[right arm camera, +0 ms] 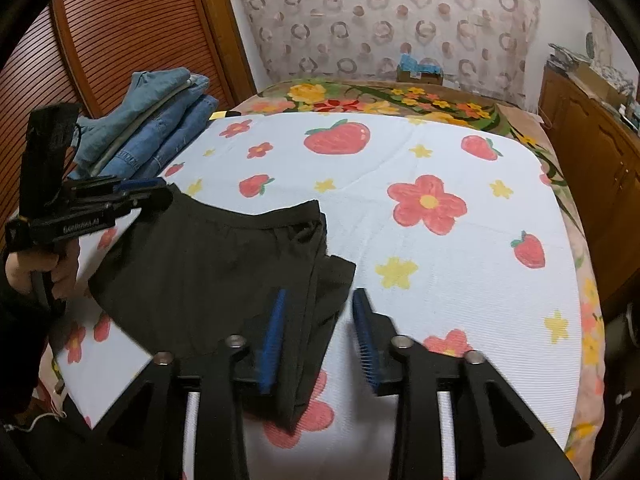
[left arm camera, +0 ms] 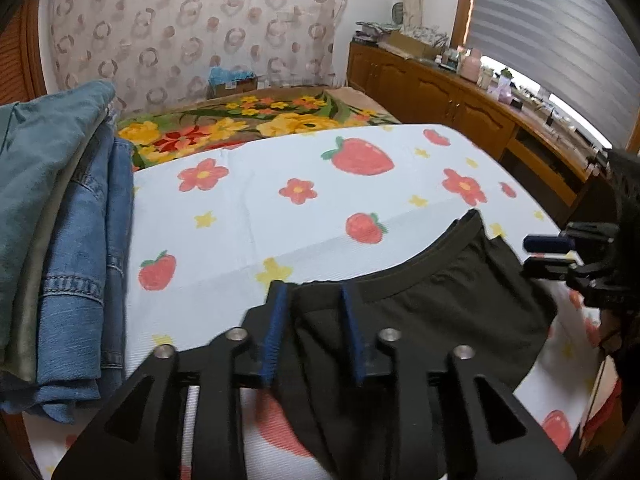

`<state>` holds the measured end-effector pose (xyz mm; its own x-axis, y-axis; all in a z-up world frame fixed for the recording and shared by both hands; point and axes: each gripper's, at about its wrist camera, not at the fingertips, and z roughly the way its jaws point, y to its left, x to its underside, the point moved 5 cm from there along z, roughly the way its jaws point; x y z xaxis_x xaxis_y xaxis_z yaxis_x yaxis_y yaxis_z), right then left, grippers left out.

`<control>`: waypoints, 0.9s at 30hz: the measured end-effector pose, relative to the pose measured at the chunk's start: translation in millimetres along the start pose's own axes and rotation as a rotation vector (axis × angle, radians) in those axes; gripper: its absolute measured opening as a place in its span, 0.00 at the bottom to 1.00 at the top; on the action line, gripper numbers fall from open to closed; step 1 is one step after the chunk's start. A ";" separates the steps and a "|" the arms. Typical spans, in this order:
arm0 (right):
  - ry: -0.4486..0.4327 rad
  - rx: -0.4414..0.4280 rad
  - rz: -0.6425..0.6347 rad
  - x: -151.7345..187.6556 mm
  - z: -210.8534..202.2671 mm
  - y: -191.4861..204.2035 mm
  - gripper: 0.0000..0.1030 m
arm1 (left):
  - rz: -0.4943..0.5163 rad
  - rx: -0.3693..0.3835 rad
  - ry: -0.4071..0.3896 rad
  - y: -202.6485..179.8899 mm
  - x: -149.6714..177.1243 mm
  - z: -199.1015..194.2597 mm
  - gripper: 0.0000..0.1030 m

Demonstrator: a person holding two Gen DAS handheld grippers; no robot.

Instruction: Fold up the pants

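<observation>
Black pants (left arm camera: 460,292) (right arm camera: 208,264) lie folded on the strawberry-print sheet (left arm camera: 280,200) (right arm camera: 460,280), waistband toward the far side. My left gripper (left arm camera: 313,288) (right arm camera: 156,194) sits at the waistband's left corner. Its blue pads stand apart with the cloth between them, and I see no squeeze on the cloth. My right gripper (right arm camera: 320,293) (left arm camera: 530,254) hovers over the pants' right edge. It is open, and the fabric lies loose between its fingers. A person's hand (right arm camera: 36,268) holds the left gripper's handle.
A stack of folded jeans (left arm camera: 72,240) (right arm camera: 168,128) sits at the sheet's left side. A floral blanket (left arm camera: 260,120) covers the far part of the bed, with a cardboard box (left arm camera: 232,82) behind it. A wooden cabinet (left arm camera: 440,92) (right arm camera: 592,140) runs along the right.
</observation>
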<state>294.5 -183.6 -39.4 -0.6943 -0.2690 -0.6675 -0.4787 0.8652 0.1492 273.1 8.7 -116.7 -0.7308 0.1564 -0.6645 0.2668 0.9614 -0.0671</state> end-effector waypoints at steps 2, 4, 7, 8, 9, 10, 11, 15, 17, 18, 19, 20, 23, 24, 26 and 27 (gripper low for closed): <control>0.007 0.004 0.009 -1.8 2.9 -0.5 0.42 | -0.002 0.002 0.002 0.9 1.7 -0.2 0.45; 0.016 0.010 0.014 -3.6 6.9 -0.6 0.43 | -0.010 0.005 0.000 3.1 4.5 -2.9 0.46; 0.034 0.013 0.020 -5.1 13.9 0.5 0.44 | -0.012 0.008 0.016 5.0 10.9 -2.1 0.48; 0.041 0.010 0.024 -6.1 16.4 1.1 0.44 | -0.010 0.011 0.023 5.2 12.9 -1.0 0.48; 0.044 0.008 0.026 -6.9 18.3 1.5 0.44 | -0.006 0.014 0.036 6.0 16.5 2.6 0.48; 0.048 0.010 0.027 -7.6 20.7 1.8 0.45 | -0.007 0.013 0.047 7.5 19.0 6.1 0.49; 0.055 0.016 0.029 -8.3 23.3 1.7 0.45 | -0.013 0.012 0.055 9.1 21.2 9.0 0.53; 0.072 0.024 0.021 -11.8 30.0 4.7 0.45 | -0.041 -0.008 0.049 15.8 23.6 10.8 0.75; 0.078 0.029 0.012 -12.8 32.7 6.4 0.45 | -0.056 -0.003 0.053 18.6 24.3 12.4 0.78; 0.079 0.029 0.010 -13.3 34.1 7.0 0.45 | -0.061 0.002 0.055 19.3 24.9 13.2 0.78; 0.081 0.028 0.009 -13.4 35.4 7.6 0.45 | -0.064 0.005 0.052 19.7 25.1 13.4 0.78; 0.077 0.031 0.006 -14.0 36.2 7.9 0.45 | -0.066 0.004 0.047 19.8 25.3 13.4 0.78; 0.069 0.040 -0.003 -14.8 38.1 8.9 0.45 | -0.061 0.001 0.040 19.2 26.1 13.7 0.78; 0.065 0.044 -0.006 -15.0 39.0 9.5 0.45 | -0.062 0.002 0.040 19.2 26.0 13.7 0.78; 0.056 0.061 -0.024 -14.4 40.6 11.7 0.45 | -0.061 0.001 0.040 19.1 26.0 13.7 0.78; 0.050 0.074 -0.043 -13.7 41.7 14.0 0.47 | -0.060 -0.001 0.041 18.9 26.2 13.7 0.78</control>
<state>319.6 -150.2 -58.6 -0.7009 -0.3262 -0.6343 -0.4692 0.8807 0.0655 267.6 27.9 -145.5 -0.7703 0.1076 -0.6285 0.2214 0.9695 -0.1054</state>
